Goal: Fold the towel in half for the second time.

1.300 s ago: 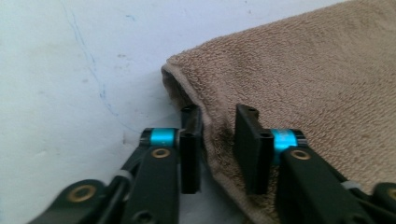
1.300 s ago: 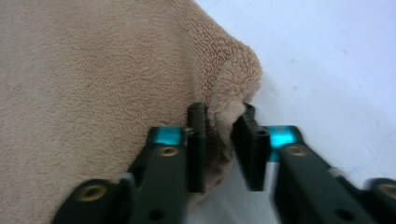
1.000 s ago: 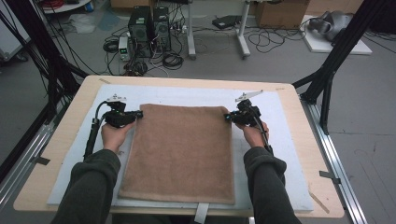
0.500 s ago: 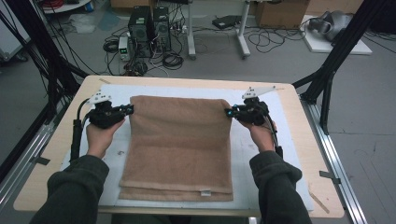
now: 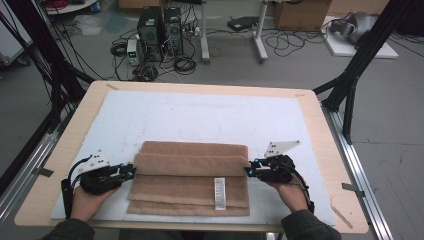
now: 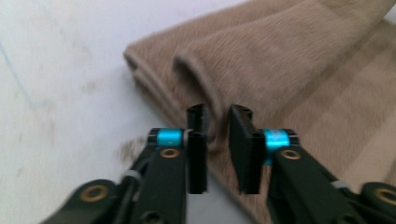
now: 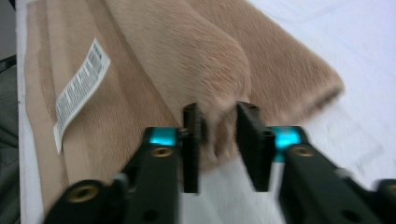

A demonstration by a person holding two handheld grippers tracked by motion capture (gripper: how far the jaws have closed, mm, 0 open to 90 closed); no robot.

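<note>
Since half a second ago, when the towel (image 5: 190, 177) lay full length up the table with both grippers at its far corners, the far edge has come back toward the person and now lies as a raised roll across the middle of the cloth. That reads as a fold in half, nearly laid but not yet let go; the edges are not yet matched to the near hem.

Near: both hands low at the table's front, towel between them on the white mat (image 5: 200, 117), its label (image 5: 219, 192) face up.

Left gripper (image 5: 129, 171) at the roll's left end. In the left gripper view the jaws stand a little apart with the folded edge (image 6: 212, 100) between them; pinched or just loosened, cannot tell.

Right gripper (image 5: 248, 171) at the roll's right end. Jaws likewise a little apart around the brown fold (image 7: 219, 107); hold uncertain.

Far: bare mat where the towel lay.
</note>
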